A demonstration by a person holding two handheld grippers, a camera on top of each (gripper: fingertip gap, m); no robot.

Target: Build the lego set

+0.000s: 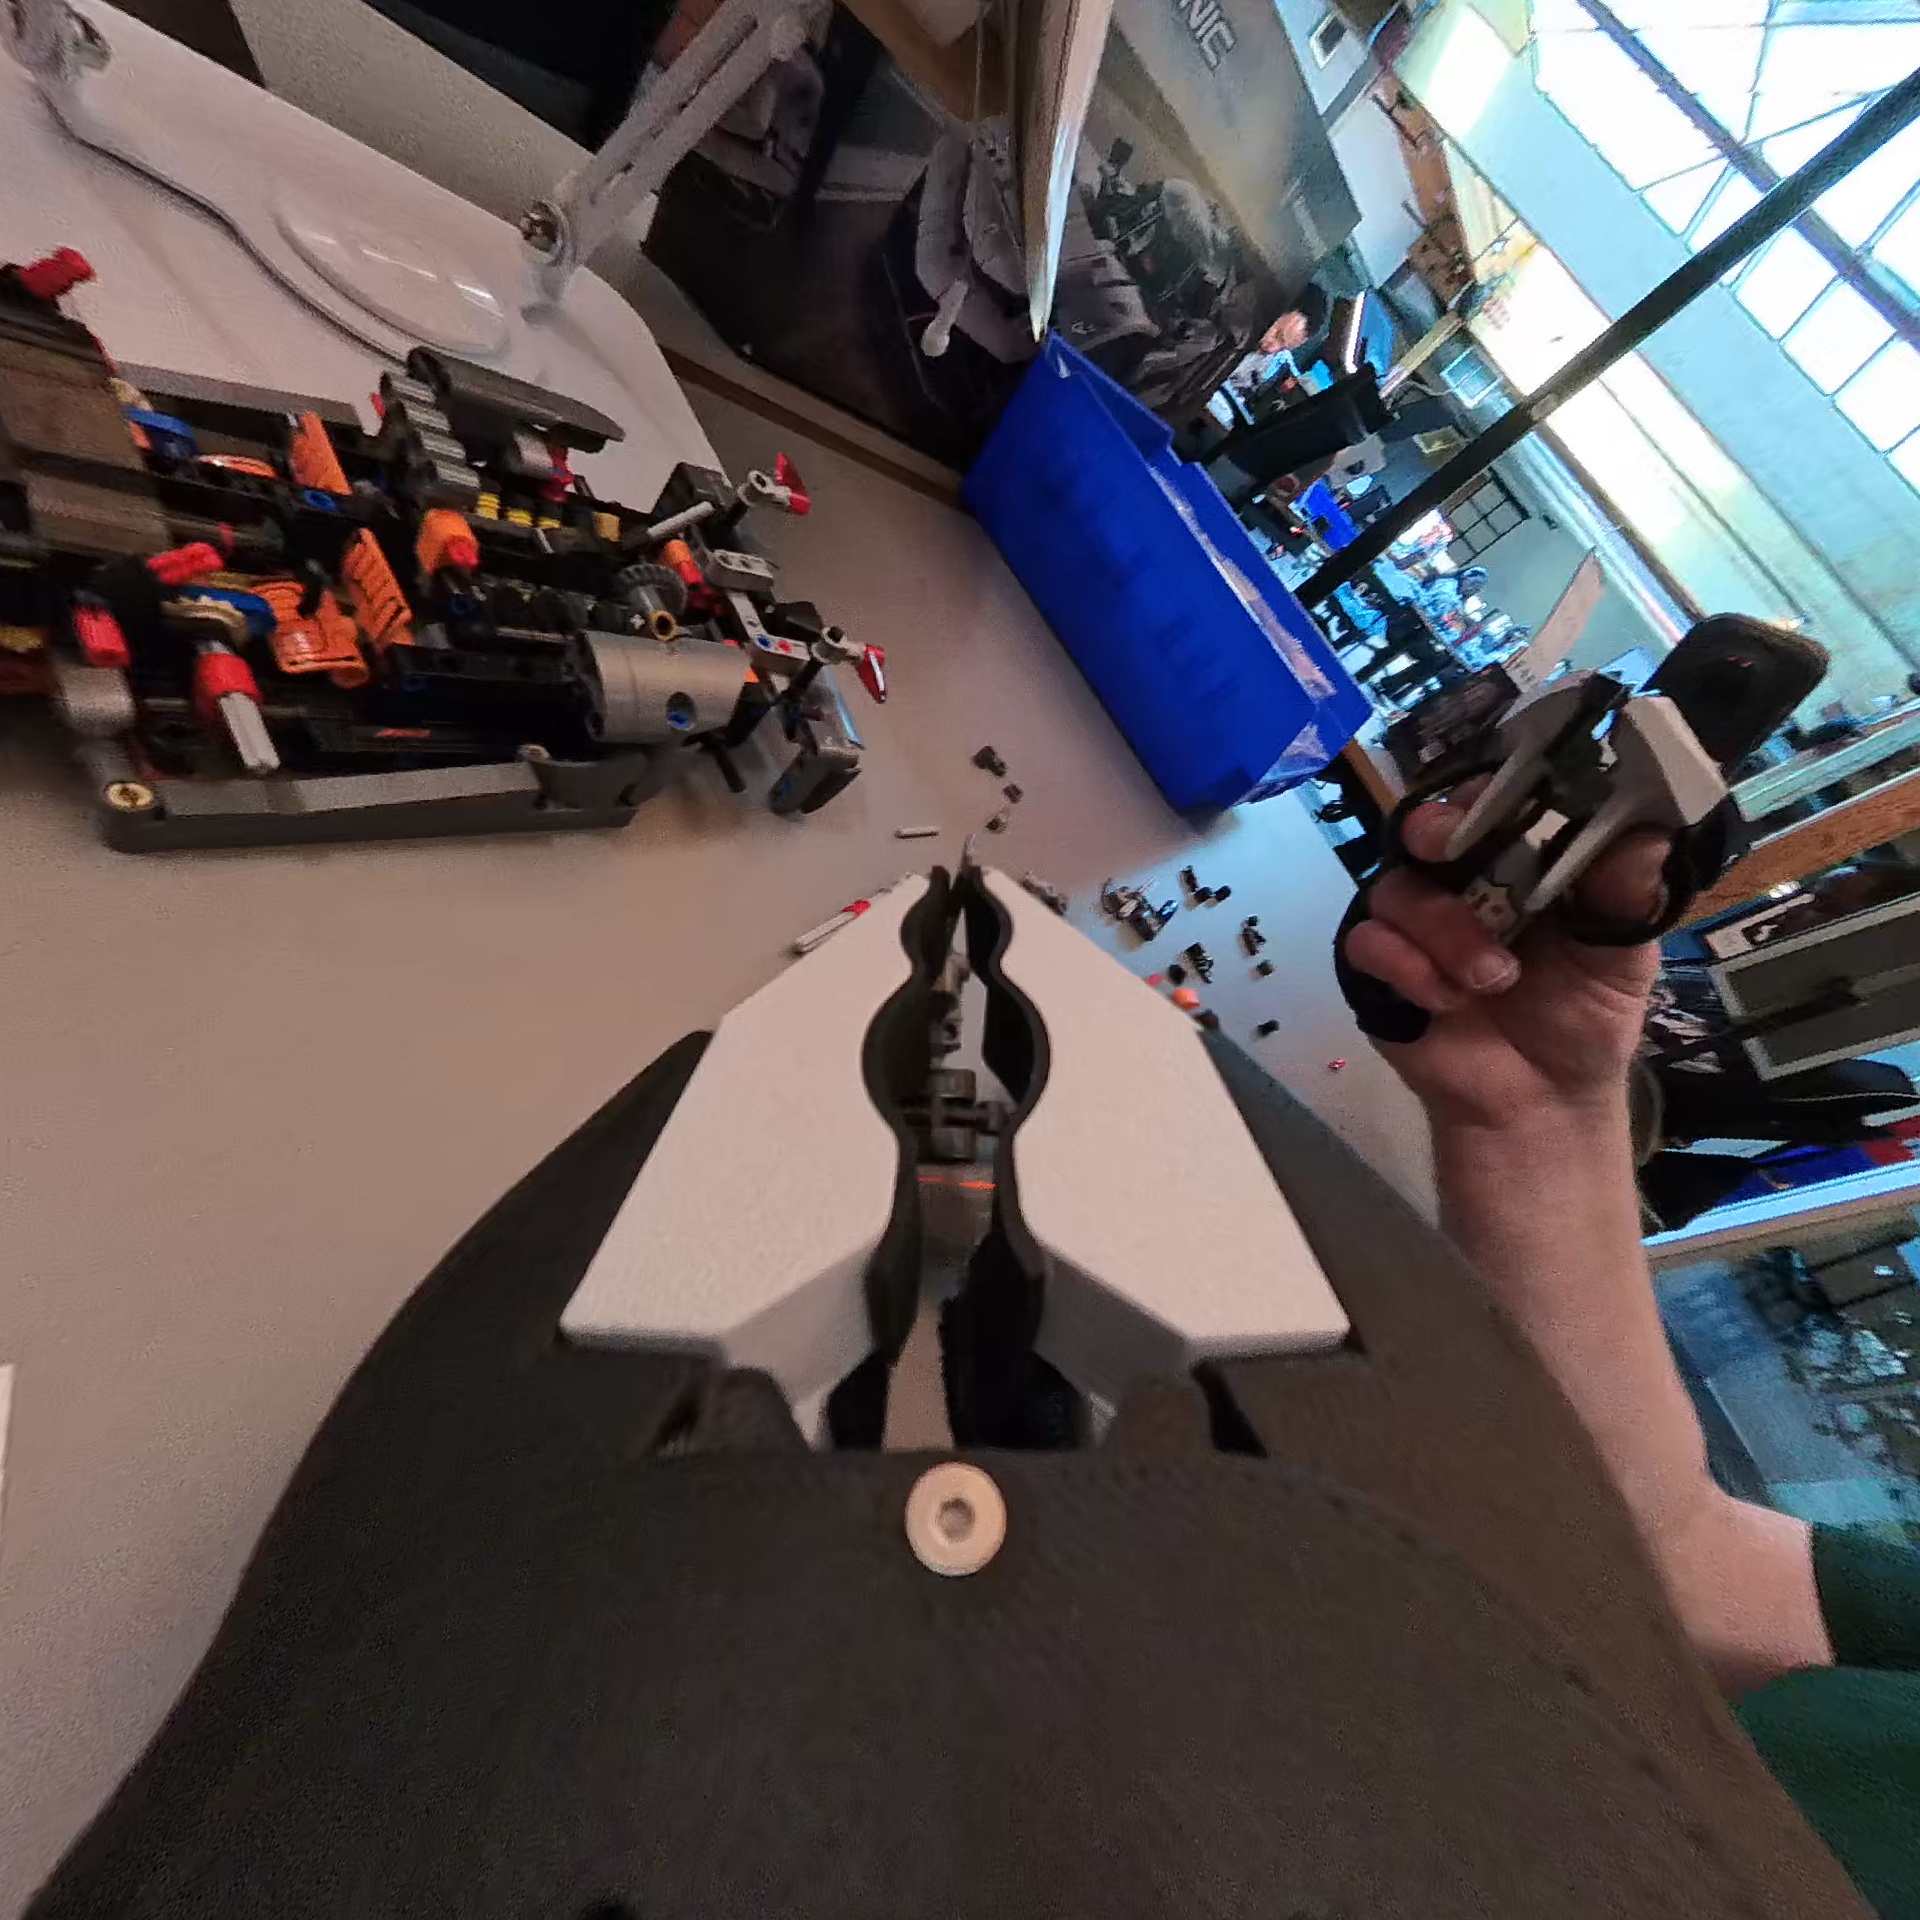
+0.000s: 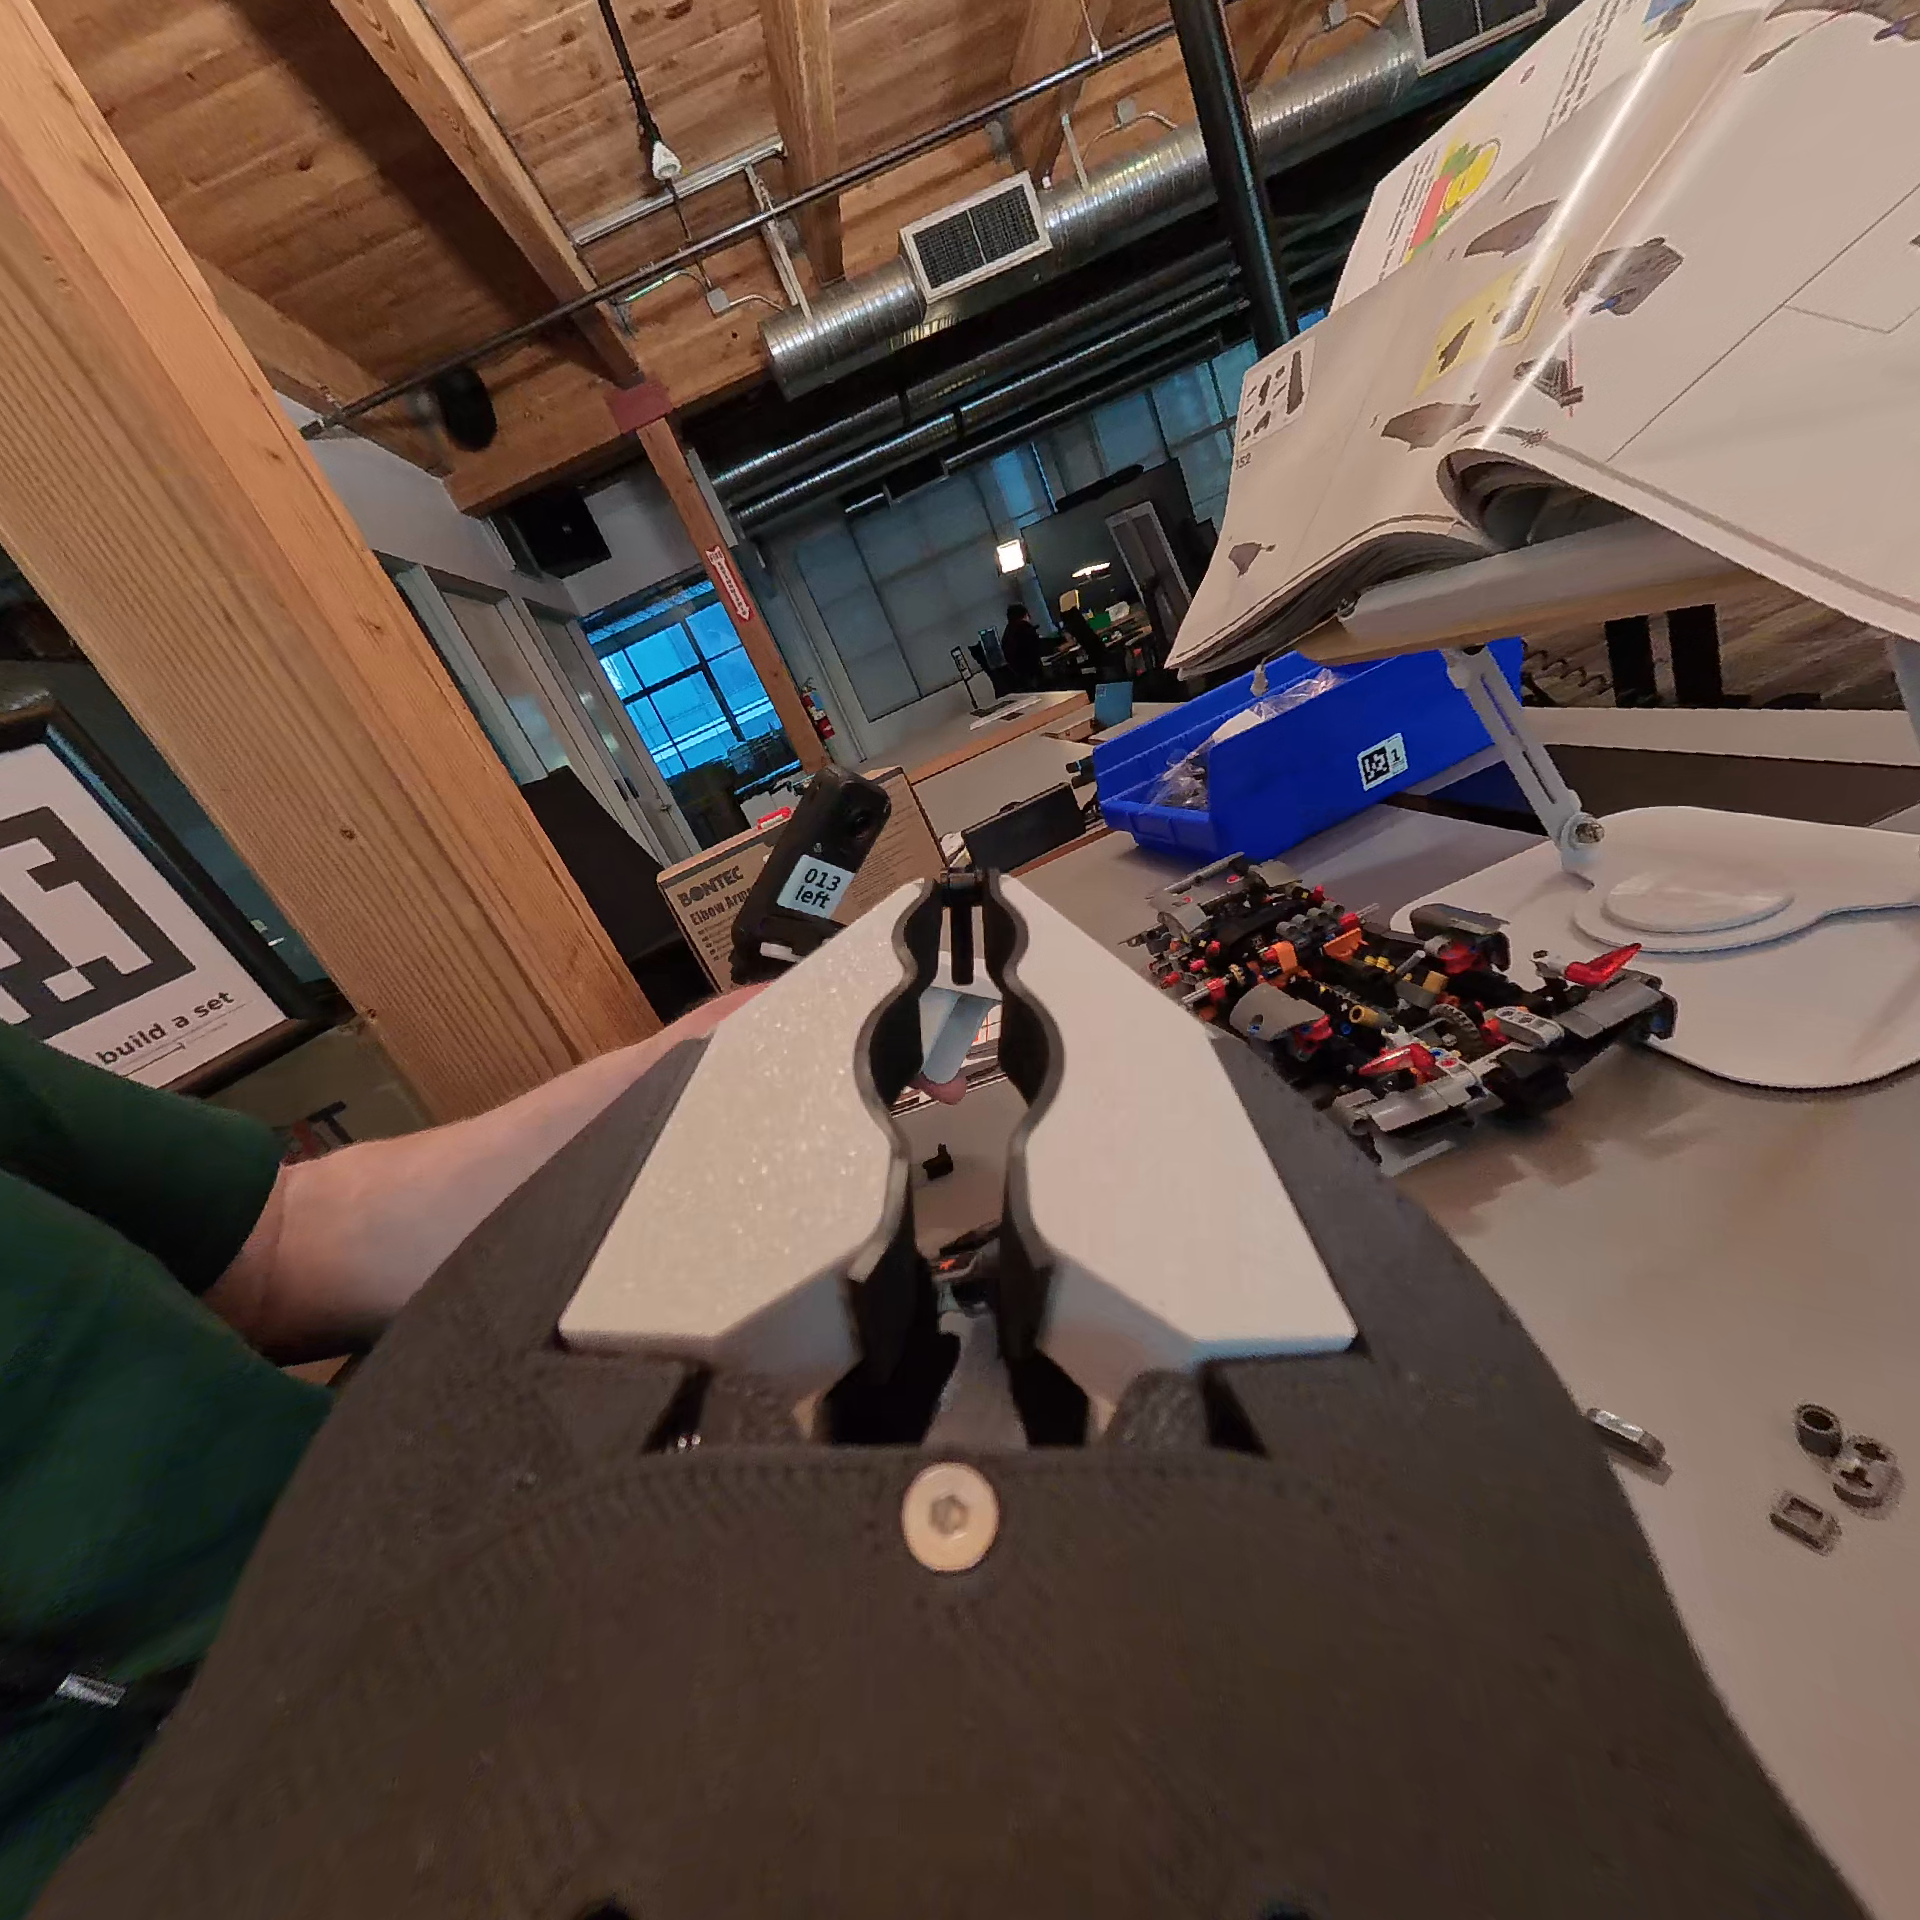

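The half-built Lego car (image 1: 416, 603), black and grey with orange and red parts, lies on the grey table (image 1: 312, 1039) to the upper left; it also shows in the right wrist view (image 2: 1403, 997). My left gripper (image 1: 954, 883) is shut above the table, with a thin grey piece (image 1: 968, 850) poking out at its tips. My right gripper (image 2: 961, 894) is shut on a small black piece (image 2: 961, 935) and is held up in the air. It shows in the left wrist view (image 1: 1496, 883), in a hand, to the right of the left gripper.
Several small loose pieces (image 1: 1184, 925) lie on the table past the left gripper, and a few grey ones (image 2: 1839, 1475) lie near the right. A blue bin (image 1: 1143, 582) stands at the table's far edge. An open instruction booklet (image 2: 1558, 364) rests on a white stand (image 2: 1683, 894). Left tips to right tips: about 20 cm.
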